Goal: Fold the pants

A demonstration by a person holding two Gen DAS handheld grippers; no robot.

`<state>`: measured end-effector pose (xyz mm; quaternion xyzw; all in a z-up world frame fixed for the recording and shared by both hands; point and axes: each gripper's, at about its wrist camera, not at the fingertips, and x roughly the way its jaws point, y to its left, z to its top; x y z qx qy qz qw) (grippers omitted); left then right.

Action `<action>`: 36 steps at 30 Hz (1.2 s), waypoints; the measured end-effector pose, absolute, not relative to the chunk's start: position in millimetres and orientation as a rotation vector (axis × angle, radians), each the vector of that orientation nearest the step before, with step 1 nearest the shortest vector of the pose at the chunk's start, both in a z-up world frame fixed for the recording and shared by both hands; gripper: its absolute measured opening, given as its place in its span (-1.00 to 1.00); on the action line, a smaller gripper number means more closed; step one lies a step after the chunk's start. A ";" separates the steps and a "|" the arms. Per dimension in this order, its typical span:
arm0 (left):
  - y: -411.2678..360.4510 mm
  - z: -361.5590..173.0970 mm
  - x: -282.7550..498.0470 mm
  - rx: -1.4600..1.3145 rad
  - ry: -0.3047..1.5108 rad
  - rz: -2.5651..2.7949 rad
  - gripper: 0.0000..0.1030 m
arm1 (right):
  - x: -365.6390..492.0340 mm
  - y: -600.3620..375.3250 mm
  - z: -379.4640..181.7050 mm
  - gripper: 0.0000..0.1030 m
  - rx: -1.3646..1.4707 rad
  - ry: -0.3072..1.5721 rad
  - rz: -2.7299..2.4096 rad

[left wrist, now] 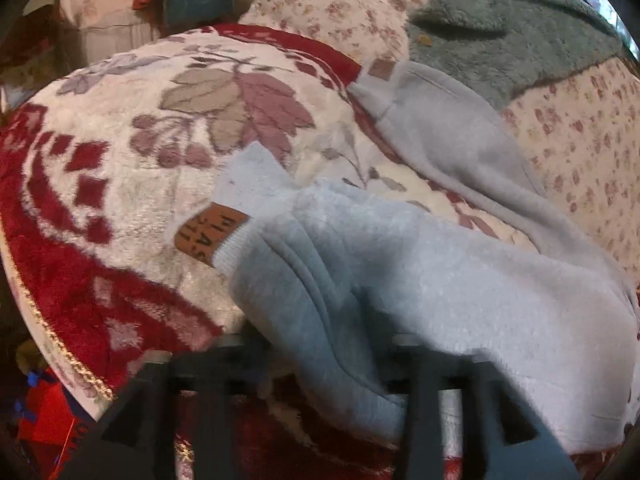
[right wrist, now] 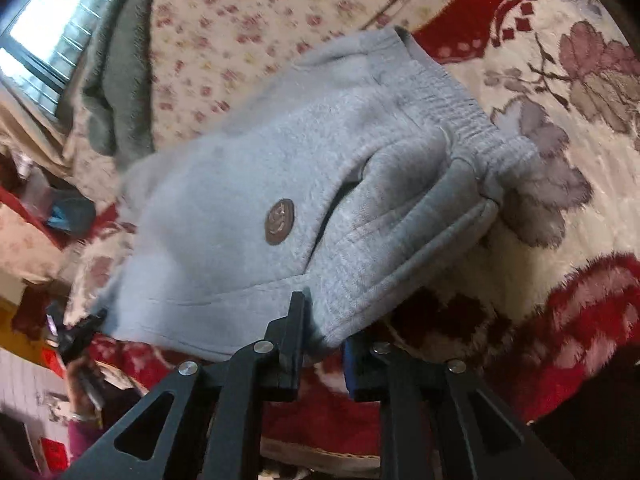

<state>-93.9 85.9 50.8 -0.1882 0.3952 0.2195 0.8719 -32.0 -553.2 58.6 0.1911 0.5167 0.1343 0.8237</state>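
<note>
The light grey fleece pants lie folded on a red and cream flowered blanket. A leg cuff with a brown leather tag points left. My left gripper is open at the bottom of the left wrist view, its black fingers either side of a fold of the cloth without pinching it. In the right wrist view the pants show the ribbed waistband and a round brown badge. My right gripper stands a little open, the near corner of the waist end between its tips.
A grey-green fleece throw and a small-flowered quilt lie beyond the pants. The blanket's gold-corded edge drops off at the lower left. A window is at the far left, and a person's hand is low on the left.
</note>
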 end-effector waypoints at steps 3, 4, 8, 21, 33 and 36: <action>91.8 59.6 -103.5 -0.408 0.781 0.483 0.62 | -35.2 -555.6 70.1 -0.01 0.273 1.110 0.198; 93.3 63.0 -106.3 -0.407 0.773 0.498 0.62 | -38.6 -559.4 78.1 0.07 0.218 1.093 0.145; 90.2 79.0 -114.4 -0.395 0.745 0.504 0.63 | -49.1 -570.7 111.9 0.11 0.146 0.998 0.099; 9.2 104.4 -87.2 -0.251 0.720 0.360 0.68 | -6.5 -426.4 130.1 0.13 0.110 0.885 0.603; -50.0 76.6 -47.0 -0.205 0.799 0.238 0.68 | 60.4 -348.9 78.7 0.13 0.070 0.958 0.640; -54.7 67.1 -37.8 -0.203 0.823 0.231 0.68 | 83.9 -355.0 60.7 0.13 0.137 1.011 0.593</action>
